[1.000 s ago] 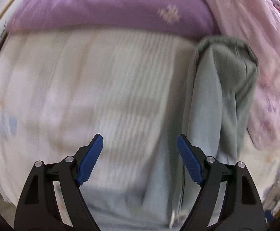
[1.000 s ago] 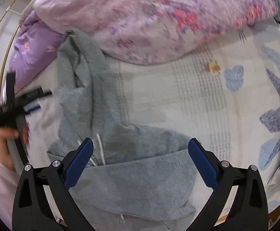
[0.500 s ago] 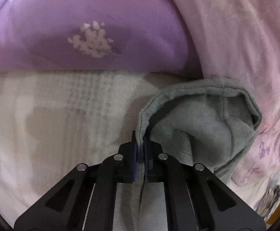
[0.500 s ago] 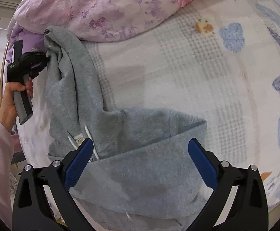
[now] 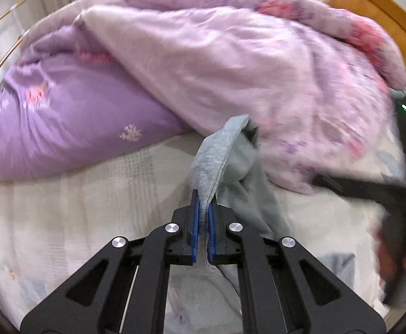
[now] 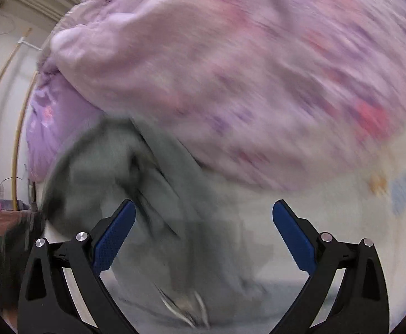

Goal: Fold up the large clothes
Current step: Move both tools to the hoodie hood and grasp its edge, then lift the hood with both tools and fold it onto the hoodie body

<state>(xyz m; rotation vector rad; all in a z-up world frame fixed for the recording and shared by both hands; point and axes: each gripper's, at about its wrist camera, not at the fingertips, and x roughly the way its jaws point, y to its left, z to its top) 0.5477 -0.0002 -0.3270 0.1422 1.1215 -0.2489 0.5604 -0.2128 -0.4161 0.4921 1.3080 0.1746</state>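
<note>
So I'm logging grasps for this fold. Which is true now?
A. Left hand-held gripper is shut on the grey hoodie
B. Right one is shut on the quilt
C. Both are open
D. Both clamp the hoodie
A: the left hand-held gripper pinches the grey hoodie between closed blue pads, while the right hand-held gripper is open.

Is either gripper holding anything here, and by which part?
The left gripper pinches the grey hoodie by a fabric edge; the right gripper is open, holding nothing.

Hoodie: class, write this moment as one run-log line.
left claw: shut on hoodie, lifted | right claw: open above hoodie | quilt: behind
</note>
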